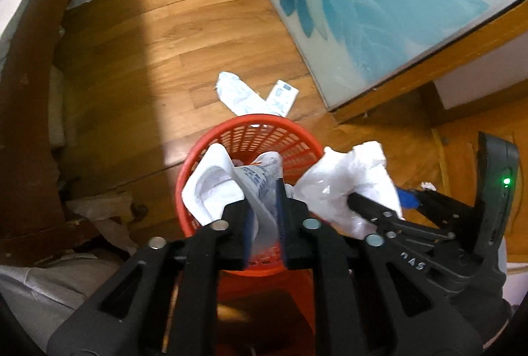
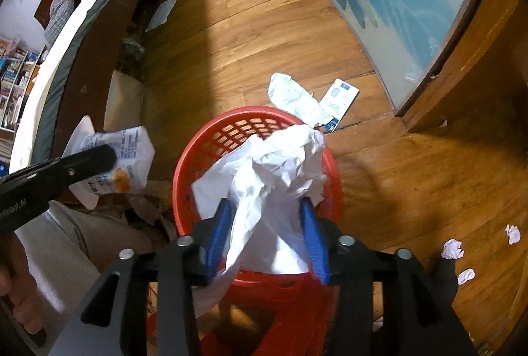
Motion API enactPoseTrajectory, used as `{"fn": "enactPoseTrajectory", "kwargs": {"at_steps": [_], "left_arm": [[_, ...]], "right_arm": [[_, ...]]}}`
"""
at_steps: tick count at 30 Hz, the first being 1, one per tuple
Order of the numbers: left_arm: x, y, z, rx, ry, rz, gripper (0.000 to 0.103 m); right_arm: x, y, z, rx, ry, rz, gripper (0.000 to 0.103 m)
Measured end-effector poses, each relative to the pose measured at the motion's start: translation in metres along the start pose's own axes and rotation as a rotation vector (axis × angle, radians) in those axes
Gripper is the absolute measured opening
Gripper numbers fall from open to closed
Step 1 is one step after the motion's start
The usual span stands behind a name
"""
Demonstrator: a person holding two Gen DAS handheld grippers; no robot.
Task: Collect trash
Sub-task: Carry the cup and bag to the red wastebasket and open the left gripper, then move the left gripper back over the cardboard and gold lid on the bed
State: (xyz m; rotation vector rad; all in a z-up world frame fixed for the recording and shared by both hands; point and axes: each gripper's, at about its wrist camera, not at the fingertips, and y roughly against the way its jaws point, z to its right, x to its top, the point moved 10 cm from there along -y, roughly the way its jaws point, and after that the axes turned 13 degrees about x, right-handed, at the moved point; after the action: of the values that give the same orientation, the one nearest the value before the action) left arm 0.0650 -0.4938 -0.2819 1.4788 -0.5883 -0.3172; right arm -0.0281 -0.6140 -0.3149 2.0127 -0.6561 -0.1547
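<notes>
Basket (image 2: 254, 138) on floor (image 2: 264, 42), bag (image 2: 277, 164) over basket rim between right gripper (image 2: 269, 238) fingers, pouch (image 1: 250, 187) over basket in left gripper (image 1: 264, 224), wrapper (image 2: 297, 100) and sachet (image 2: 340, 103) just behind basket, paper balls (image 2: 452, 248) right of basket

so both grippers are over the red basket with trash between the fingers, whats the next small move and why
Probably open both a little wider and let the pieces fall. The left gripper has a printed wrapper between its fingers and the right gripper a crumpled white bag, both above the red basket. A wrapper and a packet lie on the floor beyond it.
</notes>
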Motion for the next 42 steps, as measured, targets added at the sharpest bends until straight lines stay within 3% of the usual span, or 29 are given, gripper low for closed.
{"fn": "enactPoseTrajectory", "kwargs": {"at_steps": [1, 2, 11, 14, 17, 19, 22, 25, 30, 34, 36, 39, 42], "left_arm": [[0.000, -0.002, -0.001, 0.005, 0.008, 0.002, 0.057], [0.001, -0.001, -0.003, 0.010, 0.017, 0.009, 0.075], [0.004, 0.017, -0.014, -0.014, 0.051, 0.058, 0.075], [0.008, 0.030, -0.026, -0.038, 0.102, 0.098, 0.075], [0.014, 0.048, -0.043, -0.084, 0.173, 0.152, 0.076], [0.020, 0.067, -0.065, -0.124, 0.237, 0.213, 0.076], [0.027, 0.097, -0.110, -0.122, 0.293, 0.315, 0.075], [0.033, 0.128, -0.173, -0.059, 0.345, 0.415, 0.078], [0.034, 0.177, -0.314, 0.097, 0.503, 0.577, 0.082], [0.032, 0.191, -0.399, 0.177, 0.574, 0.623, 0.082], [0.024, 0.191, -0.442, 0.209, 0.617, 0.653, 0.083], [0.008, 0.179, -0.487, 0.217, 0.675, 0.665, 0.084], [-0.001, 0.156, -0.519, 0.216, 0.710, 0.599, 0.084]], "right_arm": [[0.003, 0.000, -0.001, -0.007, -0.002, 0.005, 0.050], [0.006, 0.001, 0.003, -0.014, -0.007, 0.012, 0.050], [0.009, 0.013, -0.010, -0.036, 0.043, 0.008, 0.064], [0.009, 0.012, -0.015, -0.042, 0.055, 0.006, 0.072], [0.013, 0.015, -0.021, -0.045, 0.062, 0.014, 0.075], [0.017, 0.017, -0.030, -0.047, 0.072, 0.020, 0.077], [0.024, 0.017, -0.044, -0.038, 0.083, 0.024, 0.078], [0.036, 0.014, -0.072, -0.026, 0.109, 0.038, 0.080], [0.071, -0.013, -0.165, 0.061, 0.202, 0.045, 0.081], [0.101, -0.042, -0.264, 0.122, 0.313, 0.060, 0.081], [0.124, -0.056, -0.331, 0.169, 0.376, 0.092, 0.081], [0.149, -0.069, -0.403, 0.216, 0.432, 0.135, 0.081], [0.173, -0.091, -0.480, 0.243, 0.514, 0.159, 0.082]]}}
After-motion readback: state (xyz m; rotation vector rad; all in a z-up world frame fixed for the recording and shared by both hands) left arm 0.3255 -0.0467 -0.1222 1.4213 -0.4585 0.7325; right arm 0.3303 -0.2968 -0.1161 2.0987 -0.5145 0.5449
